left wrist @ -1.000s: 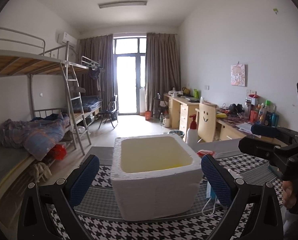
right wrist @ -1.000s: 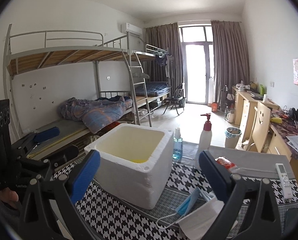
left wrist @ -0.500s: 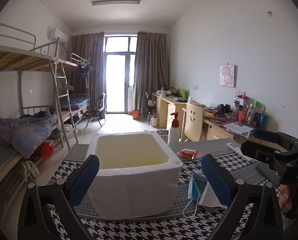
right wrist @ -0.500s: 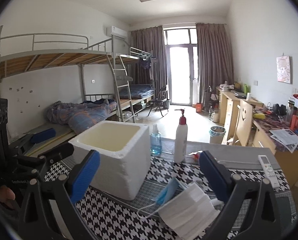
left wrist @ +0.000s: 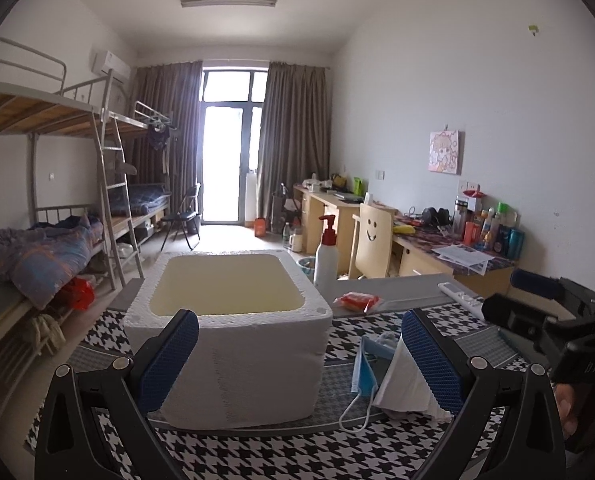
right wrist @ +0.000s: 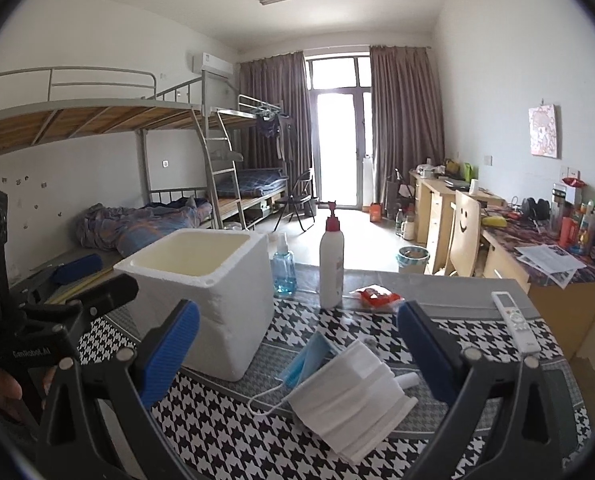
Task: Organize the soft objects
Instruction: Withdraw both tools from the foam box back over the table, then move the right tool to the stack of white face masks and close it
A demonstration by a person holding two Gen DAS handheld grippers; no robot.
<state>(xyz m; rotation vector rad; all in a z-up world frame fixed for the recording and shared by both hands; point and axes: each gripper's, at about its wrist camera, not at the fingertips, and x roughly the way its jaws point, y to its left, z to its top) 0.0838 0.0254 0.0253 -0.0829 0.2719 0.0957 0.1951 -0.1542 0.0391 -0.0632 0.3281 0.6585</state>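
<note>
Right wrist view: right gripper [right wrist: 297,344], jaws apart and empty, should descend squarely onto the white mask [right wrist: 347,394], then carry it into the foam box [right wrist: 201,268]; left gripper [left wrist: 297,356] also gapes empty.

The counter [right wrist: 225,436] wears a black-and-white houndstooth cloth, with a grey strip along its far edge. On it stands a white foam box [right wrist: 205,296], open at the top. Behind the box, a blue spray bottle [right wrist: 283,268] and a white pump bottle [right wrist: 331,260] stand upright, just beside each other. A red packet [right wrist: 375,296] lies near the pump bottle. White face masks [right wrist: 349,396] lie stacked, partly over a blue face mask [right wrist: 307,364]. A white remote [right wrist: 513,320] lies toward the right edge.
</note>
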